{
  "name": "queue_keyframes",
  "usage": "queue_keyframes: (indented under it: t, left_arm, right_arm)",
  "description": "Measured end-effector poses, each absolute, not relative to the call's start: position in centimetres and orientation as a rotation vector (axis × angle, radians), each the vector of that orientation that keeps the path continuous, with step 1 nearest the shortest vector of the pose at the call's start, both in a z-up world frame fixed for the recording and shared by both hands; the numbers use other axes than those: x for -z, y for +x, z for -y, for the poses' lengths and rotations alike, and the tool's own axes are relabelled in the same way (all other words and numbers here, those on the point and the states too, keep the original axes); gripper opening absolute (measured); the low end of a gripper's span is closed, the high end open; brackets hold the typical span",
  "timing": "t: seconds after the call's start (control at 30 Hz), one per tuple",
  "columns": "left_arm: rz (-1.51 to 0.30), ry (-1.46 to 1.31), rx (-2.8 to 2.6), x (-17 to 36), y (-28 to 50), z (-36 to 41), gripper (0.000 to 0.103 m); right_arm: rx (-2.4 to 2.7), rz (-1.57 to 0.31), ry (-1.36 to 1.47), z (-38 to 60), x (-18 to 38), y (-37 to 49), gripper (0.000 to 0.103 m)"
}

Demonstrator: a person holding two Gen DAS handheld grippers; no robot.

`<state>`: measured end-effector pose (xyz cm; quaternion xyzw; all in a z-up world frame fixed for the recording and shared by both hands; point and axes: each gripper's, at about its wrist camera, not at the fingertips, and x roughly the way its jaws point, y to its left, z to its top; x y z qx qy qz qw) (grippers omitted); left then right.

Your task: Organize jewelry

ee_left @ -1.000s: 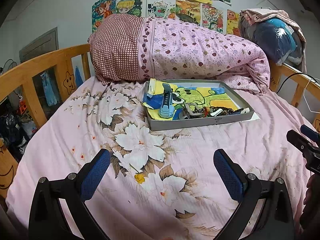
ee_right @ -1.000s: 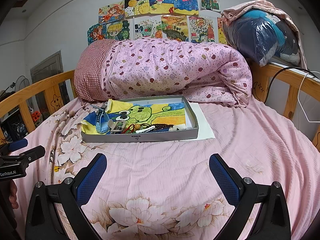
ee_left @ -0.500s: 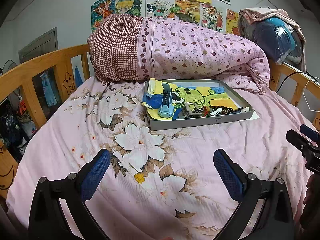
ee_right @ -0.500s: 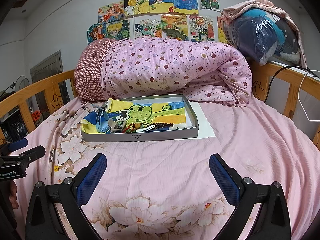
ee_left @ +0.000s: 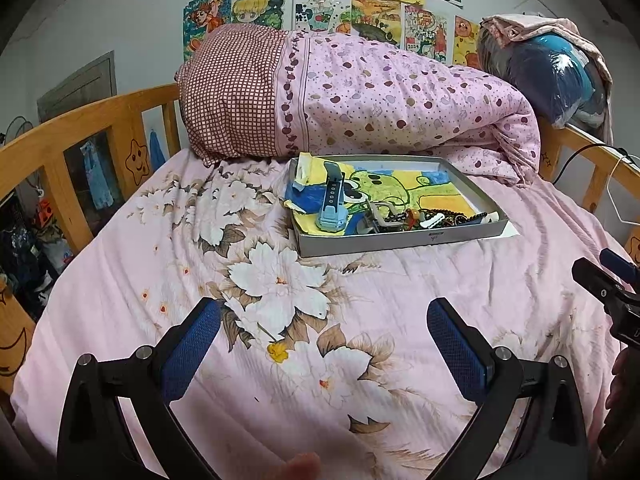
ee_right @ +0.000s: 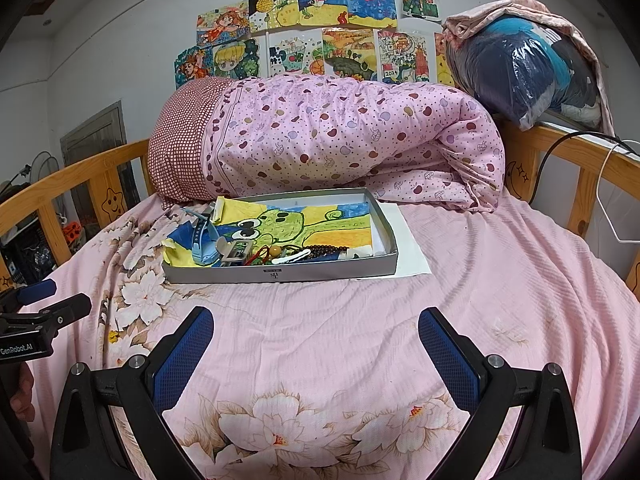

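A shallow grey box [ee_left: 400,238] [ee_right: 280,274] lies on the pink bed, lined with a green frog drawing. In it are a light blue watch [ee_left: 332,208] [ee_right: 204,240], a metal buckle [ee_right: 236,252], a white hair clip [ee_right: 296,257] and a dark bead string [ee_left: 440,216] [ee_right: 324,249], heaped at the near edge. My left gripper [ee_left: 324,332] is open and empty, above the flowered sheet, short of the box. My right gripper [ee_right: 316,340] is open and empty, also short of the box.
A rolled pink quilt [ee_right: 340,144] lies behind the box. Wooden rails [ee_left: 80,132] [ee_right: 580,160] run on both sides of the bed. A white sheet of paper [ee_right: 412,252] sticks out under the box. A plastic-wrapped bundle [ee_right: 528,76] sits back right.
Both views show the box a little nearer and larger than a second ago; both grippers stay open and empty.
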<state>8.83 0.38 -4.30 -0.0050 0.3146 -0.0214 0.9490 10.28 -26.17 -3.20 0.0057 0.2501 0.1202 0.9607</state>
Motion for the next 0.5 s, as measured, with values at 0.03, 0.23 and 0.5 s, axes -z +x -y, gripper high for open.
queue_keyframes:
  t: [0.03, 0.23, 0.5]
  left_arm:
    - [-0.643, -0.009, 0.042, 4.3, 9.0, -0.4, 0.101]
    - [-0.651, -0.01, 0.037, 4.3, 9.2, -0.8, 0.101]
    - [-0.659, -0.007, 0.039, 4.4, 9.5, -1.1, 0.101]
  right_arm:
    - [-0.243, -0.506, 0.011, 26.2, 3.2, 10.3, 0.103]
    - [-0.245, -0.51, 0.014, 26.2, 3.1, 10.4, 0.103]
    - [-0.238, -0.537, 0.025, 26.1, 4.3, 9.8, 0.103]
